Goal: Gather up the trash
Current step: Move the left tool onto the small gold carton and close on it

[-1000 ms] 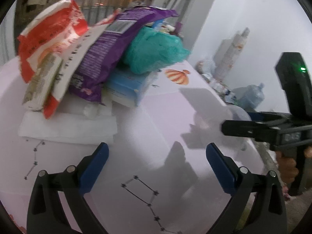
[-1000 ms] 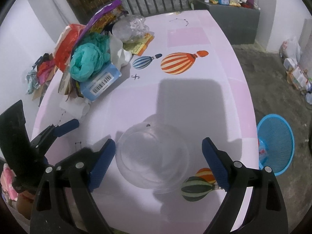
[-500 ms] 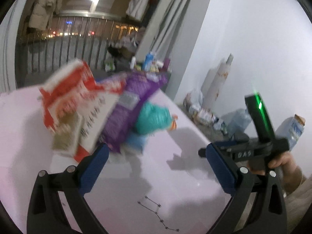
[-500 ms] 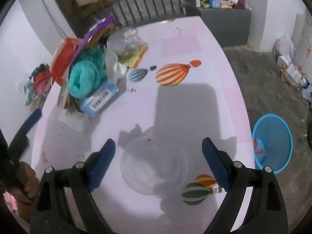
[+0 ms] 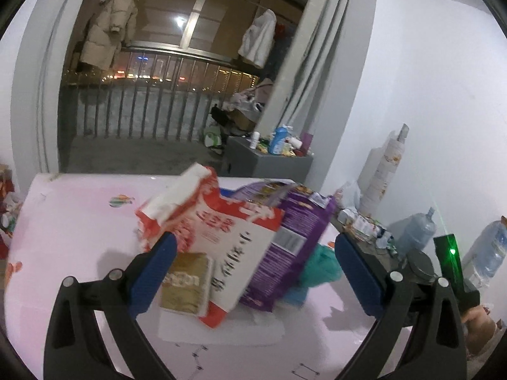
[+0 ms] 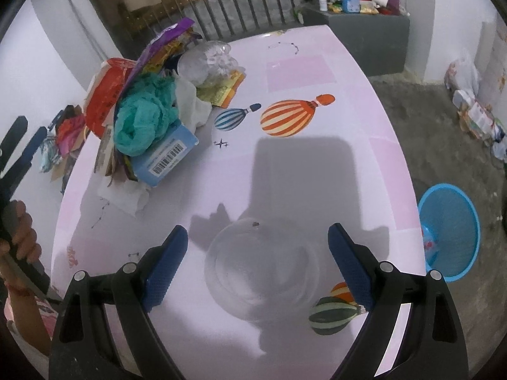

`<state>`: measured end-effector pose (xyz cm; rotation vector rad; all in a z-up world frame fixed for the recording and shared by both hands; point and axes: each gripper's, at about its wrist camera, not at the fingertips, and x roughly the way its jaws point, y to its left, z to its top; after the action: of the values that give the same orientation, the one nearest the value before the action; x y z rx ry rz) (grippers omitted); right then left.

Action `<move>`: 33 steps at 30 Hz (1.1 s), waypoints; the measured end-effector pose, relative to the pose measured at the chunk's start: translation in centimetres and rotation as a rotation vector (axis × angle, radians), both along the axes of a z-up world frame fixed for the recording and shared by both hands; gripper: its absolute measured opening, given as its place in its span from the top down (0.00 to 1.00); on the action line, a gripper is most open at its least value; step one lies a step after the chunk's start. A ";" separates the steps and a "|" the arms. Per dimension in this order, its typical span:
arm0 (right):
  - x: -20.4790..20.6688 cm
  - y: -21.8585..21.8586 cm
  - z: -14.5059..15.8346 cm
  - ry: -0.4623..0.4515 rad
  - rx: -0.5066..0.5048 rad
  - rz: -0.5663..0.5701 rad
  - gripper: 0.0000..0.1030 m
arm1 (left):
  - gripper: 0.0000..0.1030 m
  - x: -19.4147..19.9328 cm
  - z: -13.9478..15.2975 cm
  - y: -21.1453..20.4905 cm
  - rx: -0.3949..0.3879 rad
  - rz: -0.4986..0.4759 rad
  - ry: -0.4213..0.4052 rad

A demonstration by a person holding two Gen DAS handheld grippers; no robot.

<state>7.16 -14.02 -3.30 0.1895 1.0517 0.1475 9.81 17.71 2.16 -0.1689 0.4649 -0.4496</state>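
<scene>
A heap of trash lies on the pink table: a red-and-white wrapper, a purple bag, a teal crumpled bag, a blue box, white tissue and crumpled clear plastic. My left gripper is open, near the heap, holding nothing. My right gripper is open above a clear plastic bowl near the table's front edge. The left gripper also shows at the left edge of the right wrist view, as dark fingers.
A blue mesh bin stands on the floor right of the table. A grey cabinet with bottles is beyond the table's far end. Water jugs and clutter line the wall. Coloured scraps lie left of the table.
The left gripper has pulled back and tilted up, so the heap now sits lower and farther in its view. The right gripper rose slightly; the bowl stays between its fingers.
</scene>
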 end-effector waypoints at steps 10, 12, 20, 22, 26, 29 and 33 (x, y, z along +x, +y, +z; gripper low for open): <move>0.2 -0.1 -0.3 -0.008 0.016 -0.048 0.17 | 0.05 1.5 -0.9 1.2 0.050 -0.028 0.026; 0.3 -0.3 -0.5 -0.005 0.021 -0.050 0.17 | 0.05 1.2 -2.0 1.0 0.064 -0.043 0.045; -0.1 -0.3 0.0 -0.056 0.039 -0.020 0.17 | 0.20 1.3 -6.1 -1.4 0.248 -0.057 0.122; -0.4 -0.1 0.3 -0.073 0.034 -0.002 0.17 | 0.20 2.0 -6.6 -1.7 0.303 -0.042 0.123; -0.8 0.0 0.4 -0.086 0.024 0.021 0.17 | 0.20 3.8 -7.1 -0.8 0.249 -0.039 0.177; -1.0 -0.2 0.2 -0.080 0.024 0.021 0.17 | 0.20 5.1 -7.4 0.1 0.190 -0.035 0.211; -0.7 -0.5 -0.2 -0.062 0.038 0.012 0.17 | 0.22 5.9 -7.8 0.7 0.153 -0.039 0.240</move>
<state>6.41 -14.55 -3.48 0.2119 0.9889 0.1834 15.74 18.42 -5.66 -0.0661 0.7368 -0.4317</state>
